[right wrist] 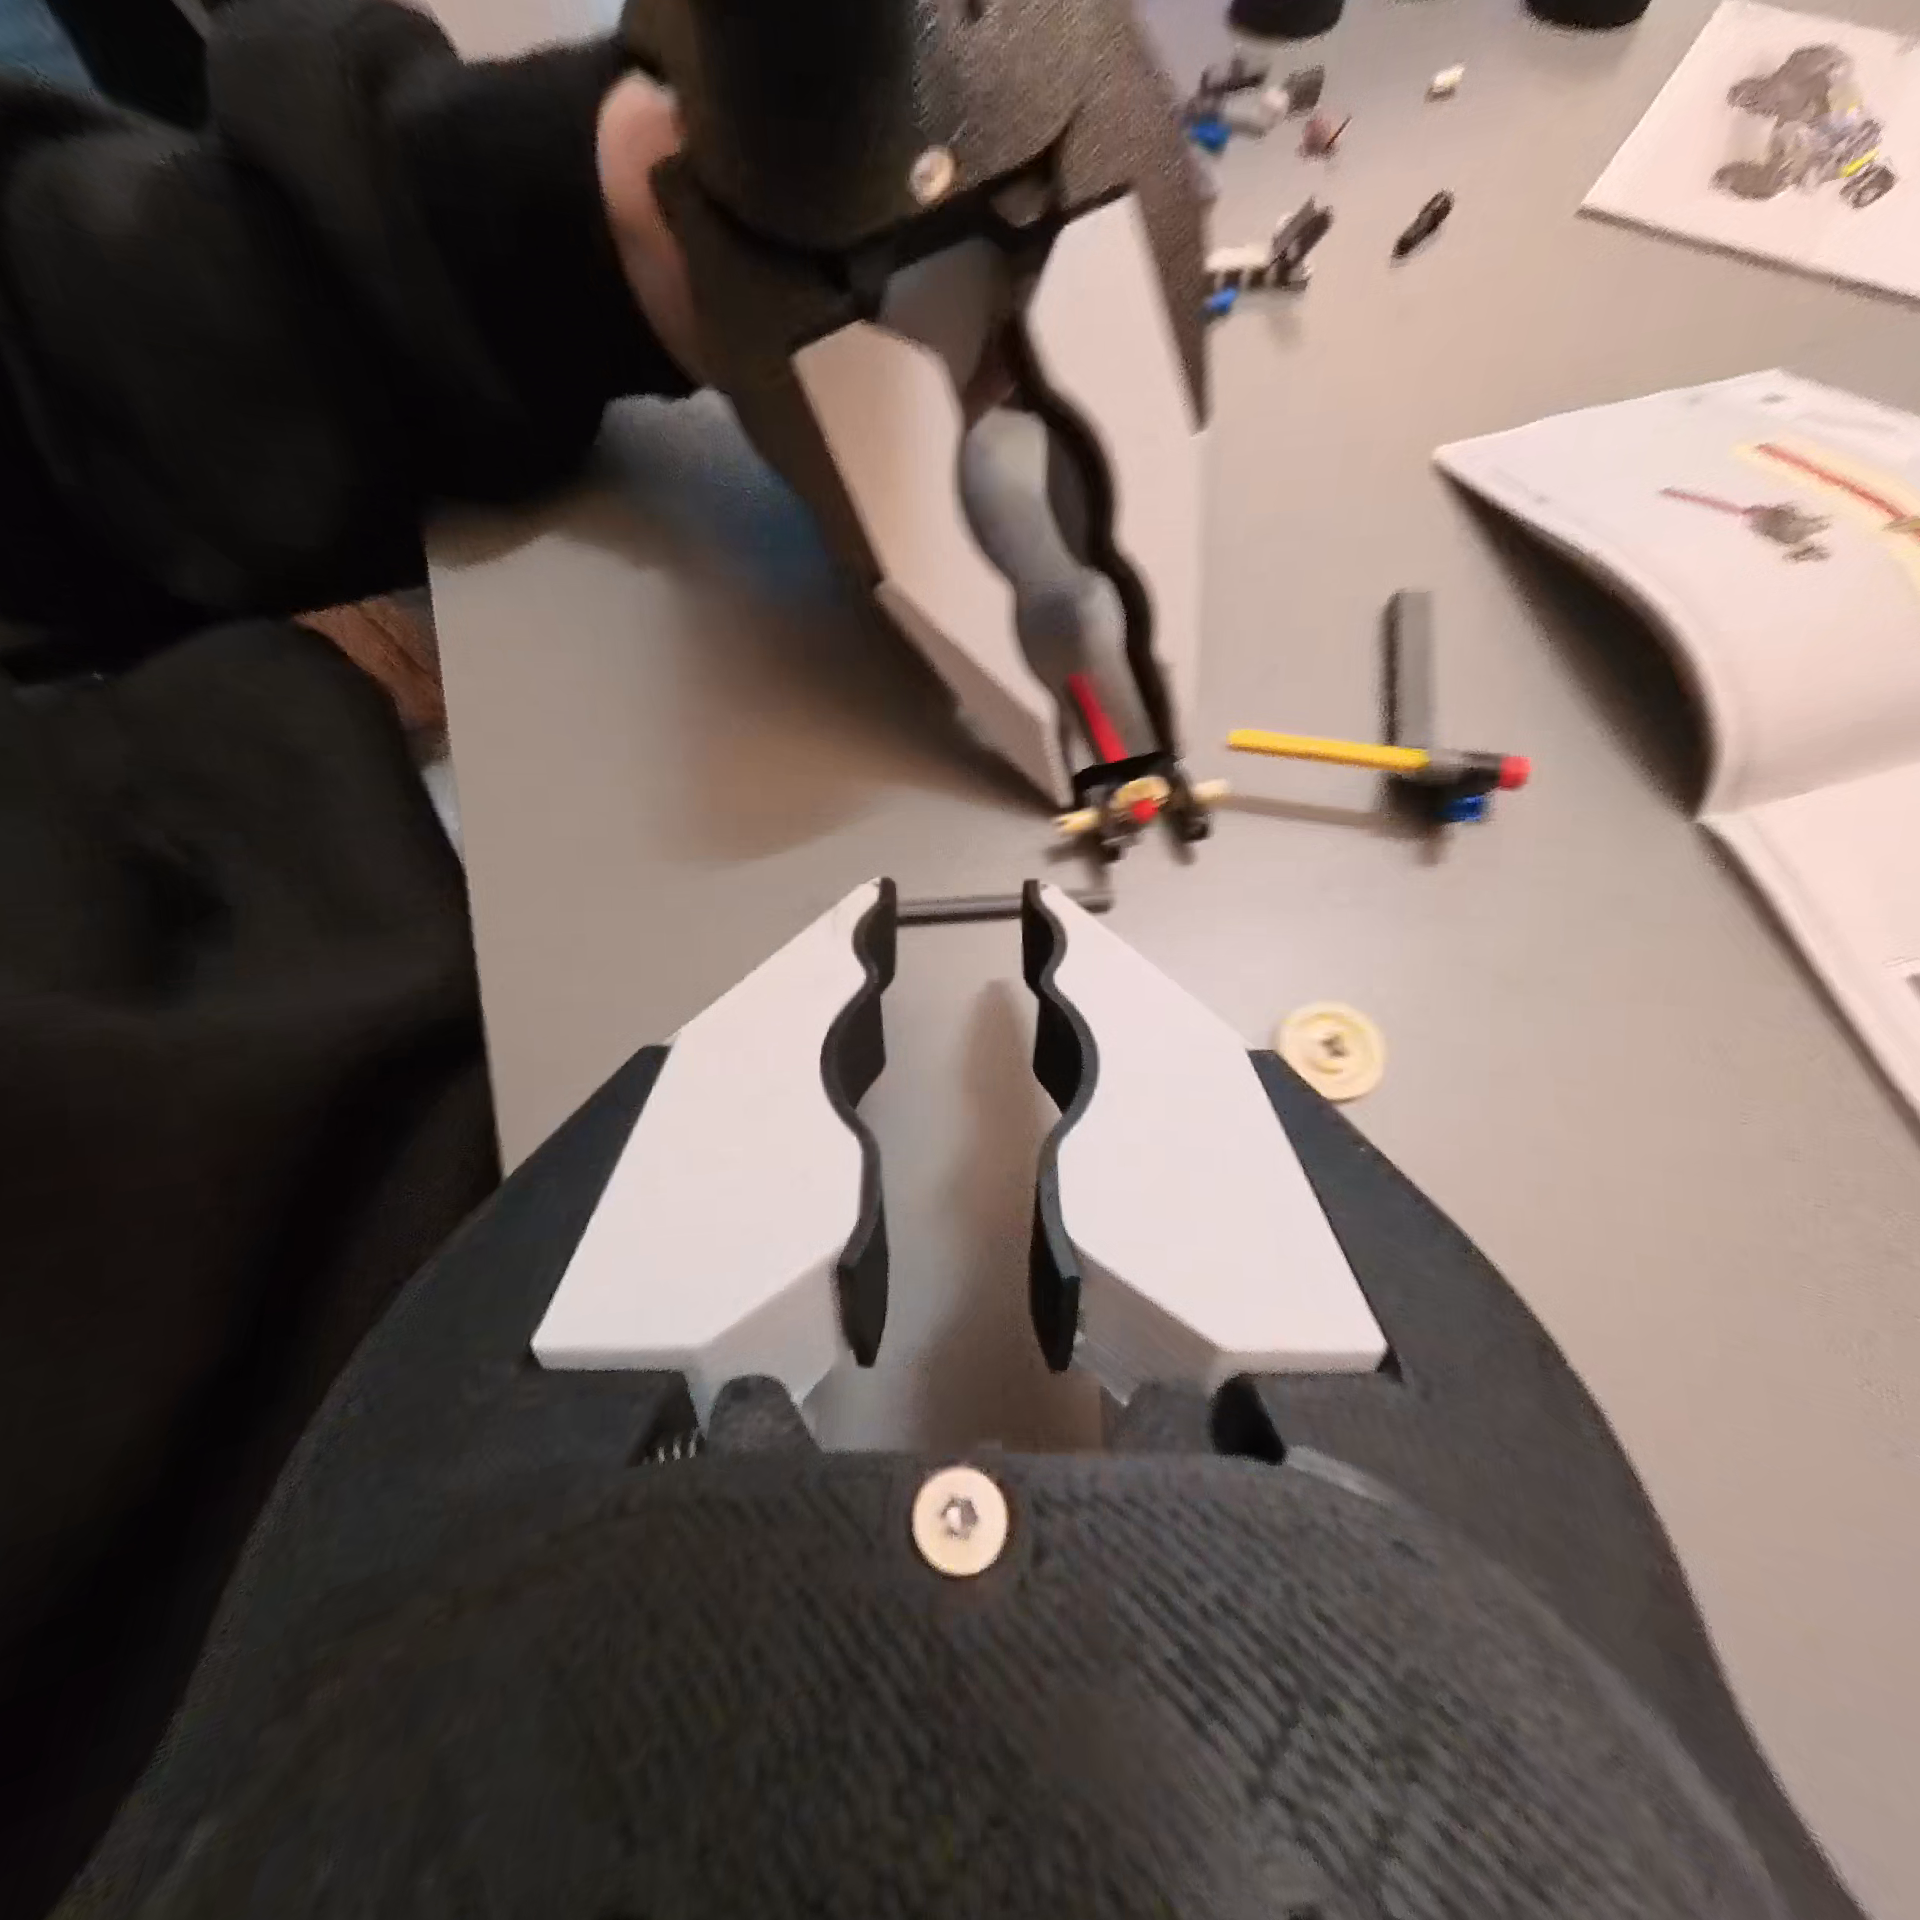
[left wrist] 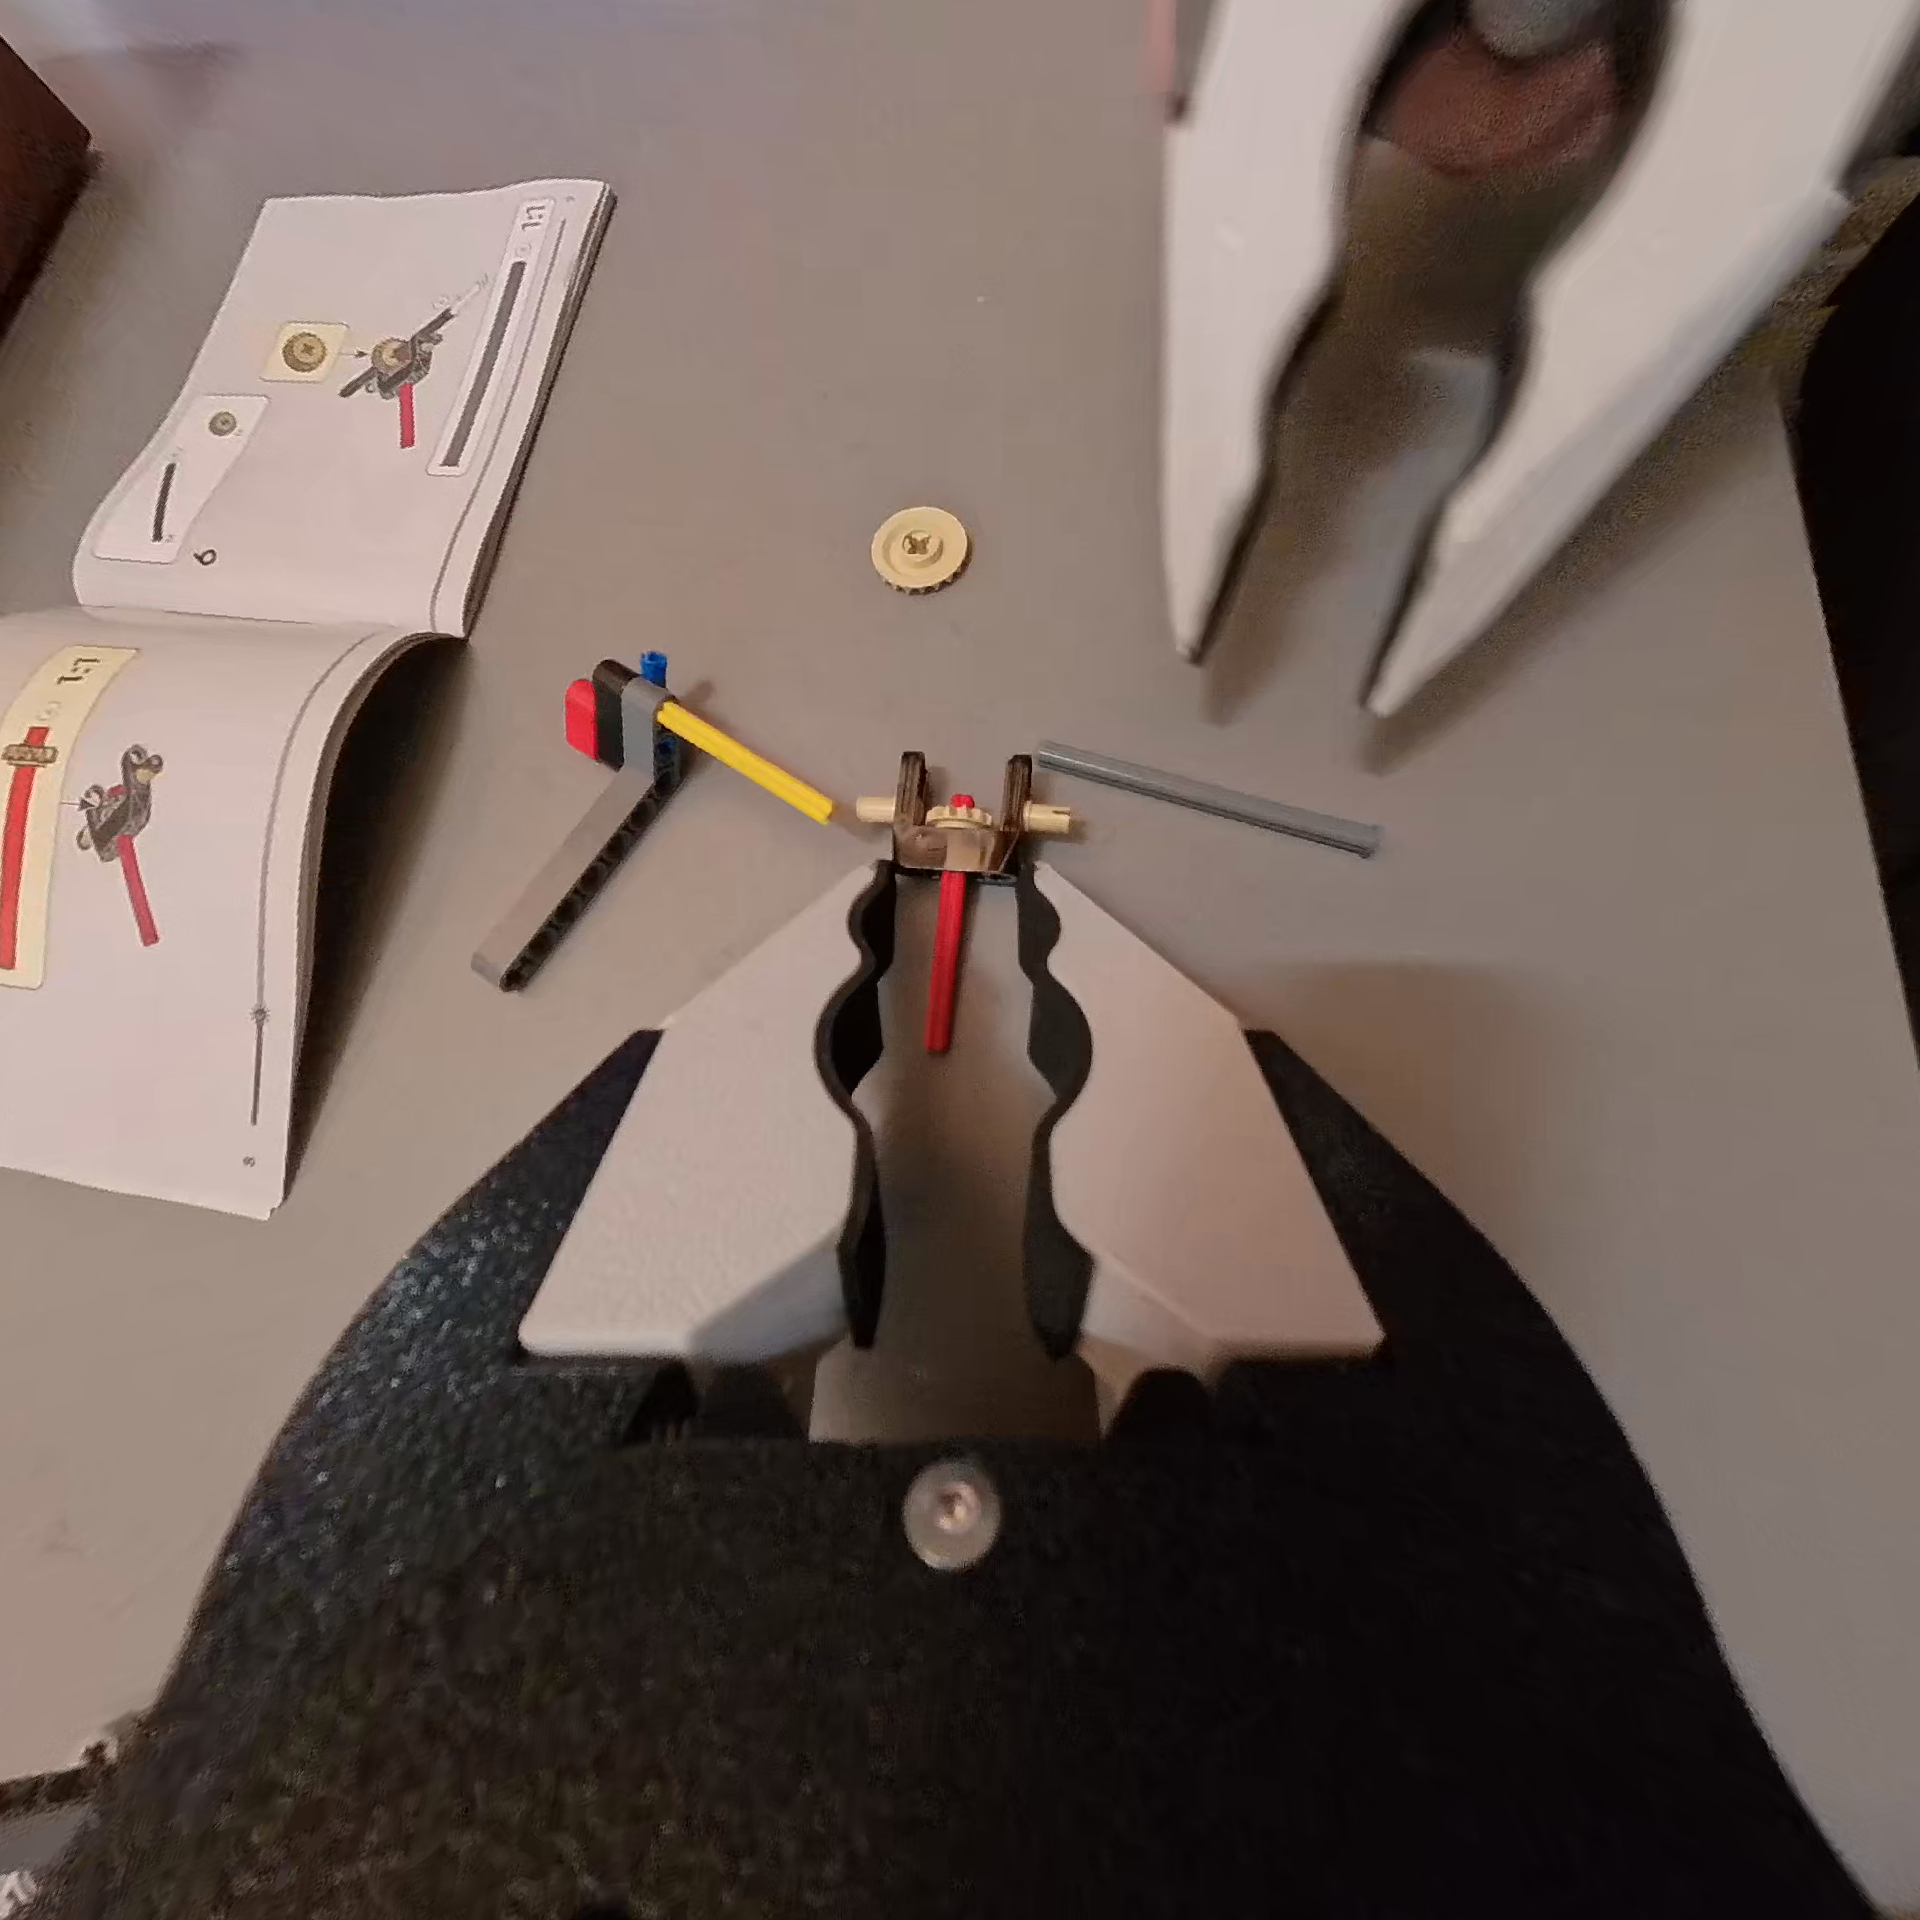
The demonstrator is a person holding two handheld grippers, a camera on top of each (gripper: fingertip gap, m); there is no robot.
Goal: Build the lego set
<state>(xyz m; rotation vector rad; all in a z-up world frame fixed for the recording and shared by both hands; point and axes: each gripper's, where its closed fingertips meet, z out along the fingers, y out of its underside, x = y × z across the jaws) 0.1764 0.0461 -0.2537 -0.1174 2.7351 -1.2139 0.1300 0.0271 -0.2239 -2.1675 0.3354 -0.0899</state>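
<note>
My left gripper (left wrist: 951, 878) is shut on a small brown frame assembly (left wrist: 961, 821) with a tan gear and tan pins. The assembly's red axle (left wrist: 945, 956) runs back between the fingers, and it sits low on the grey table. My right gripper (right wrist: 956, 894) is open, its tips just over a long dark grey axle (right wrist: 956, 906) that lies crosswise on the table. In the left wrist view the grey axle (left wrist: 1205, 795) lies right of the assembly, with the blurred right gripper (left wrist: 1283, 675) above it. A loose tan gear (left wrist: 920, 548) lies beyond.
A grey beam with a yellow axle and red and blue parts (left wrist: 623, 779) lies left of the assembly. An open instruction booklet (left wrist: 343, 416) is at the far left. Loose parts (right wrist: 1257, 104) and another sheet (right wrist: 1787, 135) lie farther back. A person's dark sleeve (right wrist: 260, 312) is at the table edge. Tip to tip, the grippers are about 6 centimeters apart.
</note>
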